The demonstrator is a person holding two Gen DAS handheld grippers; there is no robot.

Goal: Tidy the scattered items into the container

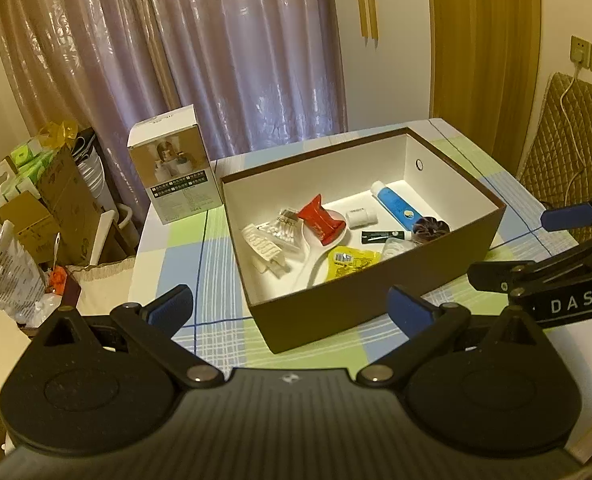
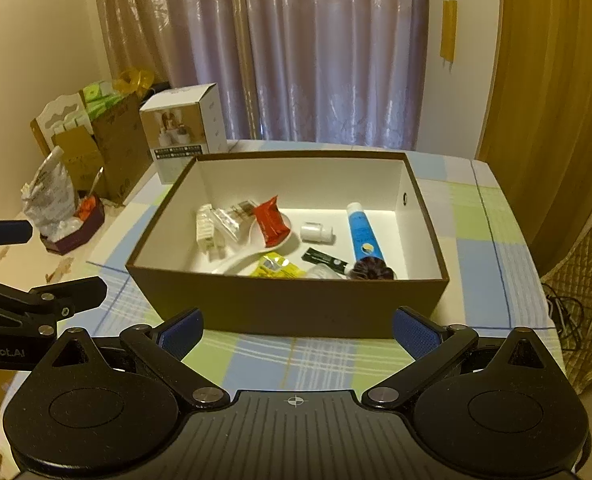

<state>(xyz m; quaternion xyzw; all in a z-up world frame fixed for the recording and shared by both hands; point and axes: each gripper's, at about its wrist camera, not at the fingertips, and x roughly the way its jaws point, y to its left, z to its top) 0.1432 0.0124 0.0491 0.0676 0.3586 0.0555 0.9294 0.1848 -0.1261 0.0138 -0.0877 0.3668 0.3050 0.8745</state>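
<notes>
**Brown box sitting loaded on checked table, both grippers empty**

Brown cardboard outside, white inside: the container [image 2: 287, 300] is sitting on the table [image 2: 480, 264], which is wearing a blue, green and white checked cloth. Mauve curtains [image 2: 316, 52] are hanging behind the table, cream wall to the right of them, a wooden panel [image 2: 556, 80] at far right. A white product box [image 2: 183, 128] is standing upright just beside the container's far left corner. Cartons and bags [image 1: 35, 208] are piling up off the table's left edge. A quilted chair back [image 1: 568, 140] is showing at right under a wall socket [image 1: 590, 56].

In the right wrist view the container's long axis is running left-right, open top facing up. Inside, the blue tube [image 2: 363, 236] is lying flat, long axis front-to-back, white cap pointing to the far wall. A red packet [image 2: 271, 222] is resting on a white spoon-shaped dish [image 2: 251, 252]. Also lying in the container are a white hair clip [image 2: 205, 232], a yellow sachet [image 2: 275, 266], a small white bottle [image 2: 316, 232] on its side, a dark sachet [image 2: 324, 258] and a dark round item [image 2: 370, 270] at the near right corner.

Left hand-held gripper [image 1: 291, 312] is hovering in front of the container, jaws spread wide, gripping nothing. Right hand-held gripper [image 2: 298, 334] is doing likewise, jaws apart and empty.
</notes>
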